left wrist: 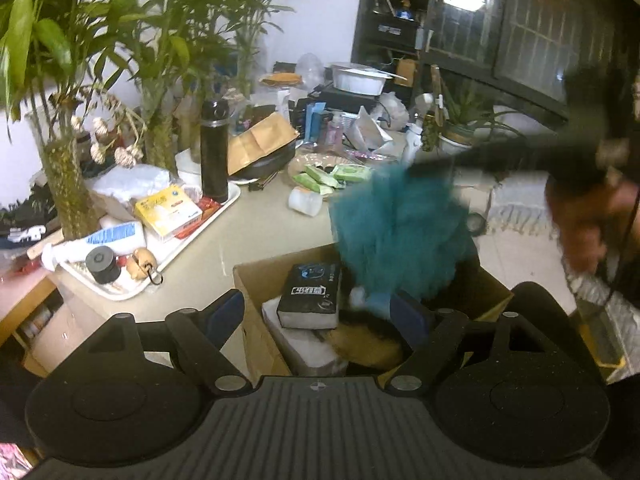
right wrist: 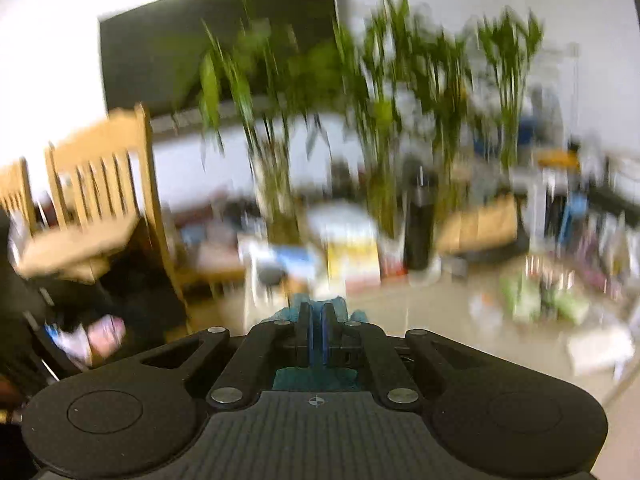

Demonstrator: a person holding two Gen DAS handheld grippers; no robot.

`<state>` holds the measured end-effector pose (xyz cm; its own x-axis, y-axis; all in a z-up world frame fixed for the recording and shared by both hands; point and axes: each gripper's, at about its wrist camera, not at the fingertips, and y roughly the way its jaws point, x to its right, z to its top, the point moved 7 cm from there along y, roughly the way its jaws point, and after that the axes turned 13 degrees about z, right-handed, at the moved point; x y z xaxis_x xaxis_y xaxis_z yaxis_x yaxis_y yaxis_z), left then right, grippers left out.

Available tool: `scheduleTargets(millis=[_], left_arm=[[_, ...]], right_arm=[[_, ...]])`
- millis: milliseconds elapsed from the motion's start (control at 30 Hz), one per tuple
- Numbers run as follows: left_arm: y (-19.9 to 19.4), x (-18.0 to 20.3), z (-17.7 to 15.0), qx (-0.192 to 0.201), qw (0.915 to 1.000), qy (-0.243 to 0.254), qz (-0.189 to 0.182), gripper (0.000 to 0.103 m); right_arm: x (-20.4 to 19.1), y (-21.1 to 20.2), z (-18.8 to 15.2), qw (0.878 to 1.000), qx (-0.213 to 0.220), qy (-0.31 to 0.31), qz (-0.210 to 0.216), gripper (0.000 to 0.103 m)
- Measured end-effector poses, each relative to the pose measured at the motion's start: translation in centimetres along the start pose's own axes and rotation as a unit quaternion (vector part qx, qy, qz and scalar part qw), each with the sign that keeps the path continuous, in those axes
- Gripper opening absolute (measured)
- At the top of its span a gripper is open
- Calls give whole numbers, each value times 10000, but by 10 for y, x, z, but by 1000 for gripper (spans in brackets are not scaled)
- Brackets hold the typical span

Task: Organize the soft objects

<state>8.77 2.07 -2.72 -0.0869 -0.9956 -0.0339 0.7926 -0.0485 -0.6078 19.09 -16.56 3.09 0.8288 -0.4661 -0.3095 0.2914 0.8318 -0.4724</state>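
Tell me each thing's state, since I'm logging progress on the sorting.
Left gripper: open, empty, over the box.
Right gripper: shut on teal fluffy cloth.
Teal fluffy cloth: hanging above the box.
Cardboard box: open, partly filled.
Black flask: upright, capped.

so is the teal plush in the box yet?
Not yet. The teal plush hangs from the right tongs over the open cardboard box.

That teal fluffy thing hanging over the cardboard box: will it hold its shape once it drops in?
Probably not. The teal fluffy thing droops in a loose bunch from the right gripper, pinched by a thin fold, so it looks floppy and light. It should slump over whatever is in the cardboard box, unlikely to roll.
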Motion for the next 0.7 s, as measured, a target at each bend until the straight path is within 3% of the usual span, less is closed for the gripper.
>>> scheduleTargets(millis=[100, 233, 300, 333, 400, 433, 467, 633, 700], left_arm=[[1, -3, -2, -58, 9999, -93, -4, 80], [1, -3, -4, -70, 9999, -124, 62, 80], [1, -4, -4, -44, 9997, -161, 179, 80], [1, -4, -4, -43, 9995, -179, 245, 80], [0, -5, -4, -41, 9993, -216, 297, 80], [-1, -5, -4, -37, 9992, -251, 303, 80], [-2, -5, -4, -36, 9992, -269, 308, 80], [-7, -5, -2, 29, 9981, -246, 565, 80], [-9, -5, 0, 109, 9975, -250, 645, 80]], right_arm=[[8, 13, -23, 9994, -232, 213, -164, 6], [12, 13, -25, 9984, -328, 330, -319, 8], [9, 10, -20, 9986, -279, 263, -353, 13], [7, 6, -18, 9989, -224, 244, -338, 21], [5, -3, -14, 9993, -57, 269, -257, 51], [3, -10, -11, 9993, 77, 258, -266, 77], [2, -17, -7, 9992, 175, 224, -284, 92], [-9, -38, -10, 9985, 317, 99, -440, 103], [-10, -44, -14, 9981, 315, 123, -509, 103]])
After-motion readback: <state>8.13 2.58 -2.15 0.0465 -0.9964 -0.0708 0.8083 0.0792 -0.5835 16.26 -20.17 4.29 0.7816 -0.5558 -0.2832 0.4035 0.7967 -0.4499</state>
